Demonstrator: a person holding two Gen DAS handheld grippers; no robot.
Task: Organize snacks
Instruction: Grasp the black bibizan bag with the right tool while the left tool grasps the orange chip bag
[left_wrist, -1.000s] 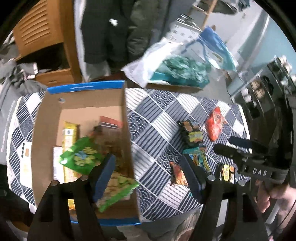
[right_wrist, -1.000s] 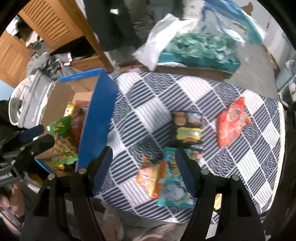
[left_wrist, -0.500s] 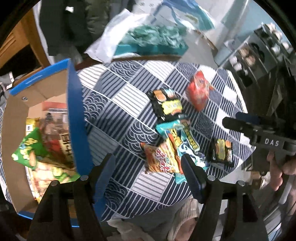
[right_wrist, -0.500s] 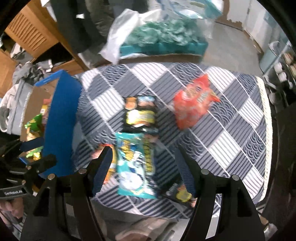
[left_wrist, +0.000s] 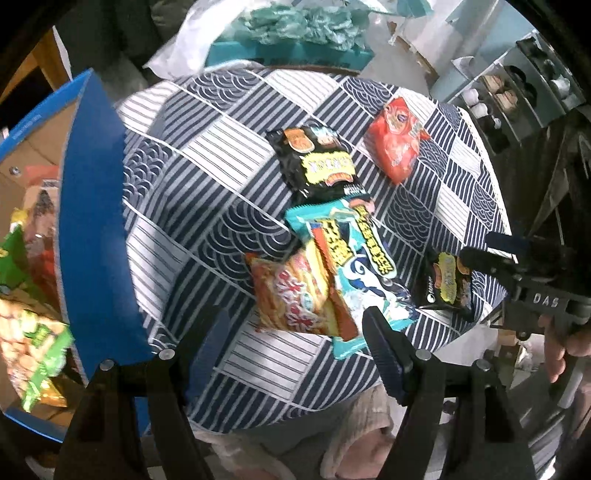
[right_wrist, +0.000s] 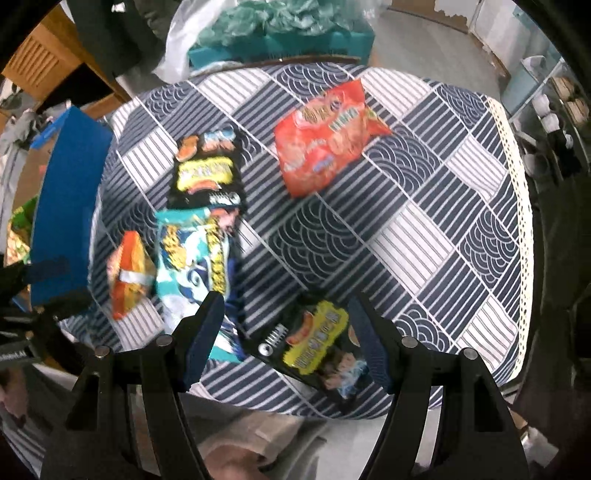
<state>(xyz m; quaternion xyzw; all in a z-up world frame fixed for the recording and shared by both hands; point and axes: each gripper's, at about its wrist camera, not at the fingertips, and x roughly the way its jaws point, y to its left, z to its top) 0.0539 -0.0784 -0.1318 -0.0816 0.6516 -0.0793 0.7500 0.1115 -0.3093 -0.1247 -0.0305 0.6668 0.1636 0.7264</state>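
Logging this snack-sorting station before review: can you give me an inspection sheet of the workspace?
Surface: table under a navy-and-white patterned cloth.
Job's things: five packets loose on the cloth: red packet, black packet, teal packet, orange packet, small black packet. Blue-sided box on the left holds more snacks.
Clutter: nothing seen on the cloth.
Grippers: left gripper open over the orange and teal packets; right gripper open over the small black packet.
Cables: nothing seen.
Surroundings: teal tray, wooden furniture, shelves.
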